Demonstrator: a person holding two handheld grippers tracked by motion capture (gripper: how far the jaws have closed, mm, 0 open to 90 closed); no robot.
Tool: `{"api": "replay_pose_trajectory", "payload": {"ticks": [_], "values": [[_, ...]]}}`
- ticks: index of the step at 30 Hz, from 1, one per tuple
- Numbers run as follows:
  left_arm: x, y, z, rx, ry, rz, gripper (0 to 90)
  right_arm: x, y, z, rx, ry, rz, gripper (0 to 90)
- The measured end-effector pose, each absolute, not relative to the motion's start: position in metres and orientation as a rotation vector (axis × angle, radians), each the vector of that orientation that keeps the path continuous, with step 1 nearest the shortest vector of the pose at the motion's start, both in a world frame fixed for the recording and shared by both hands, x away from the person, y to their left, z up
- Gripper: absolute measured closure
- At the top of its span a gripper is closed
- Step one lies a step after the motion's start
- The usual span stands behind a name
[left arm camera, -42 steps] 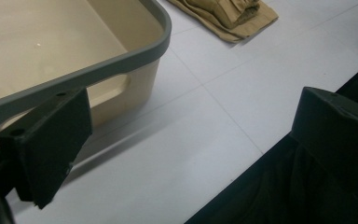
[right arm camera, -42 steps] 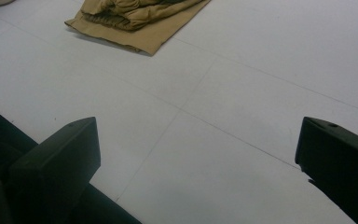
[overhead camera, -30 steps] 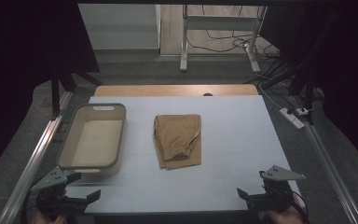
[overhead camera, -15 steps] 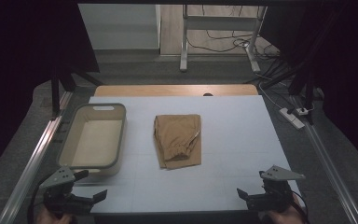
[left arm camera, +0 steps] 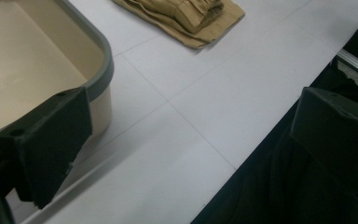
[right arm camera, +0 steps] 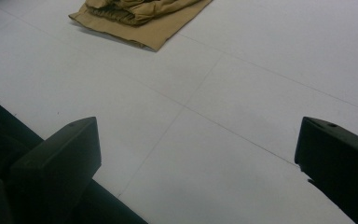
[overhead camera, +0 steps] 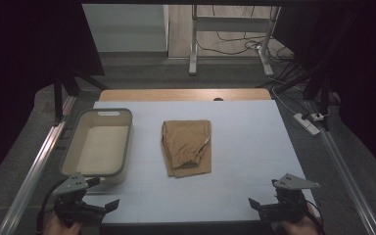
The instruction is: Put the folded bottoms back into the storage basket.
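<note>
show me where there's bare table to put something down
Widest free patch: right of the folded tan garment, out to the white table edge. Also free: the near strip between both grippers and the far strip. Tightest: the gap between garment and beige bin.

White tabletop (overhead camera: 254,147) amid dark curtains; grey floor (overhead camera: 142,68) beyond, metal stand (overhead camera: 194,44) and cables (overhead camera: 235,46) far
</note>
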State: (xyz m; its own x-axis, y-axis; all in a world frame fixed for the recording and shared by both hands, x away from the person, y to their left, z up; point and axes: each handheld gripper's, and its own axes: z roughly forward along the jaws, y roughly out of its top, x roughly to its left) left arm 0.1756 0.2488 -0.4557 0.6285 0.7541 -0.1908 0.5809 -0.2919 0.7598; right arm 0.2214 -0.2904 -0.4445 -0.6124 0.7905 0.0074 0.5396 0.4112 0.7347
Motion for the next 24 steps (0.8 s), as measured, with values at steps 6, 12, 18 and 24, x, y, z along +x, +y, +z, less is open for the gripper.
{"api": "replay_pose_trajectory", "payload": {"ticks": [6,12,18,24], "values": [[0.179,0.244,-0.455,1.997,1.032,0.245,0.0,0.221,-0.291,-0.444,1.146,2.332,1.027,0.7],[0.185,0.236,-0.454,1.995,1.001,0.248,0.0,0.221,-0.291,-0.444,1.145,2.33,1.027,0.7],[0.192,0.23,-0.455,1.984,0.98,0.248,0.0,0.221,-0.291,-0.444,1.137,2.333,1.027,0.8],[0.2,0.22,-0.454,2.019,0.959,0.257,0.0,0.221,-0.29,-0.444,1.133,2.333,1.027,0.8]]}}
